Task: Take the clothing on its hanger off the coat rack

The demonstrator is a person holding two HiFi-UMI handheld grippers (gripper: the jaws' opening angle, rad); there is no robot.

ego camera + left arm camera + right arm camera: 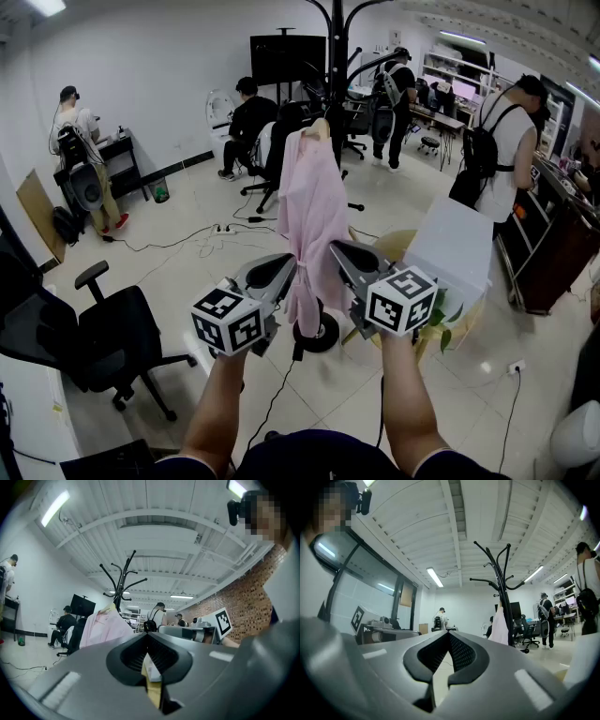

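Observation:
A pale pink garment (314,216) hangs on a wooden hanger (319,127) from the black coat rack (333,47) in the middle of the room. Its hem reaches almost to the rack's round base (319,334). Both grippers are held up in front of it, apart from the cloth. My left gripper (291,263) points at the garment's lower left and is shut with nothing held. My right gripper (336,247) points at its lower right, jaws together and empty. The left gripper view shows the garment (105,625) under the rack's hooks (123,576). In the right gripper view the garment (501,625) hangs further off.
A black office chair (112,337) stands at the near left. A white box (455,248) with a plant (441,317) sits just right of the rack. Cables (216,236) trail over the floor. Several people work at desks behind, and a wooden counter (553,244) lines the right.

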